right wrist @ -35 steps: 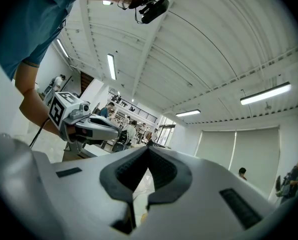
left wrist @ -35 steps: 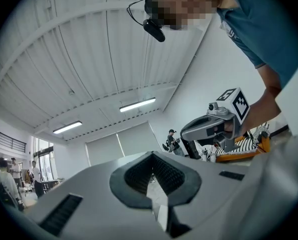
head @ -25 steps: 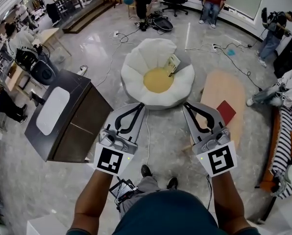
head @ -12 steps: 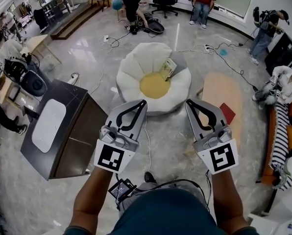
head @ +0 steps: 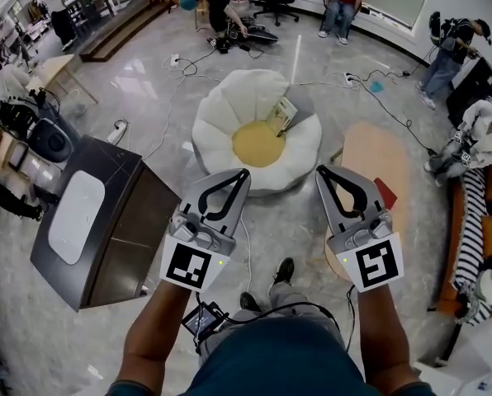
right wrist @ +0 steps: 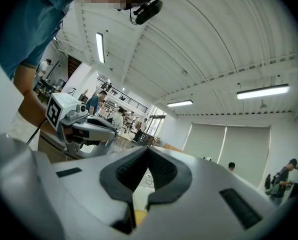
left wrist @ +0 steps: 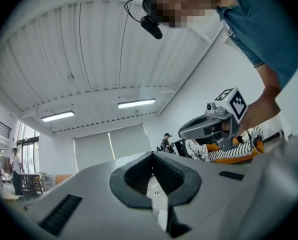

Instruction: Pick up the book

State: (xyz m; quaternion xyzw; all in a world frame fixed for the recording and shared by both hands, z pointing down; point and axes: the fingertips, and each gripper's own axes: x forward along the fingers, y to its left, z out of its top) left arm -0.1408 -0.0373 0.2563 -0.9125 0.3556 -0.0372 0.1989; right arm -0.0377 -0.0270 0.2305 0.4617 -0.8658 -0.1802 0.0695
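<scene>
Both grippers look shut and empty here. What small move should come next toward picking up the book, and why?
Probably advance the right gripper toward the book on the flower-shaped cushion. Both it and the left gripper are shut, empty and well short of the cushion. The book sits right of the yellow centre, nearer the right gripper.

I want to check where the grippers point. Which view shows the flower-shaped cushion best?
The head view: the whole flower-shaped cushion shows there, white petals around a yellow centre. The right gripper view shows only a yellow sliver low between its jaws. The left gripper view shows nothing of it clearly.
</scene>
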